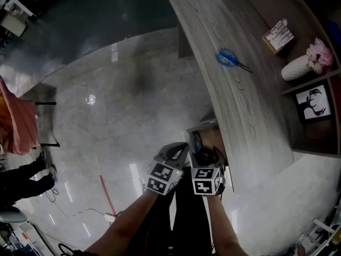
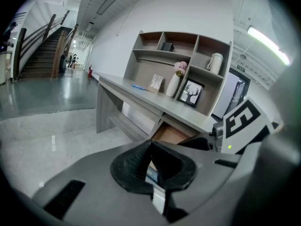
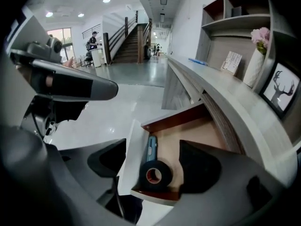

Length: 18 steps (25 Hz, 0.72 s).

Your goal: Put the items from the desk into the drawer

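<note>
While right gripper (image 3: 153,164) hovers over open drawer (image 3: 174,121), jaws apart, empty, tape roll (image 3: 155,174) and blue knife (image 3: 151,147) lie inside. Left gripper (image 2: 150,161) jaws together, nothing held. Drop-off looks done. Scissors (image 1: 230,59) lie on far counter (image 1: 240,105); next move likely reach and pinch there.

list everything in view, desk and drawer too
desk: 1, grey wood, along the wall
drawer: 1, brown inside, open under the desk
tape roll: 1, black, in the drawer
tool: 1, blue, behind the tape roll
scissors: 1, blue handles, on the desk
small box: 1, tan, desk back
vase: 1, white, pink flowers, on desk
framed picture: 1, black and white, beside vase
jug: 1, white, upper shelf
left gripper: 1, grey, shut, near drawer
right gripper: 1, grey, open, above the drawer
</note>
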Motion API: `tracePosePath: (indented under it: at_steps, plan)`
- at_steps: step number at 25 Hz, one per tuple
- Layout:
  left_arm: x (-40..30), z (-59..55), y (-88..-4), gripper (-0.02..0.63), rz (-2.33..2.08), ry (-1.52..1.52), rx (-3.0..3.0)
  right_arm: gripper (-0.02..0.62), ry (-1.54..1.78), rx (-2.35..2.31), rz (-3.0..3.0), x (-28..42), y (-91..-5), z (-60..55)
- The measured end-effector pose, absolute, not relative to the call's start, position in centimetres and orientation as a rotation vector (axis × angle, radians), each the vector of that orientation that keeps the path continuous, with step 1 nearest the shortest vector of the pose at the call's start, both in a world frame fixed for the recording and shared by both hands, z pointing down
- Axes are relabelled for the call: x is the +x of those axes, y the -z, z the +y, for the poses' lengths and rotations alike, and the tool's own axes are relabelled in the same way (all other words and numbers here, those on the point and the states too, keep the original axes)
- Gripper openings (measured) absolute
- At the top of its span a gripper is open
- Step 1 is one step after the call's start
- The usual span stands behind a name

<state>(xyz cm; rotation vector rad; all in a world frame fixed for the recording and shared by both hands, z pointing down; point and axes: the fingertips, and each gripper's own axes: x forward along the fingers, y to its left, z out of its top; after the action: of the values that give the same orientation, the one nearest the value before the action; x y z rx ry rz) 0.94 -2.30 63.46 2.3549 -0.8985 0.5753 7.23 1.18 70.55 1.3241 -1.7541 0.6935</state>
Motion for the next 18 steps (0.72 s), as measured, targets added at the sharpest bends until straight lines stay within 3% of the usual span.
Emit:
tracePosePath:
  at_steps: [15,16,17,18]
  plan:
    - [0.5,-2.3,-60.5,0.009,-0.916,-0.53,2.386,0.329,-0.676,1.455,-1.852,6.0,-65.9,0.9]
    - [0.5,-2.2,-60.3,0.009,-0.915,-0.528,2.388,0.281,-0.651,1.485,-1.836,6.4,-65.4,0.9]
    - [0.5,-2.1,-60.0,0.009,-0.916,-0.525,2.39,0.104,-0.625,1.517,-1.817,6.8,-64.8,0.9]
    - [0.5,-2.1,-59.7,0.009,-0.918,-0.522,2.392,0.011,-0.61,1.538,-1.809,7.0,-64.3,0.9]
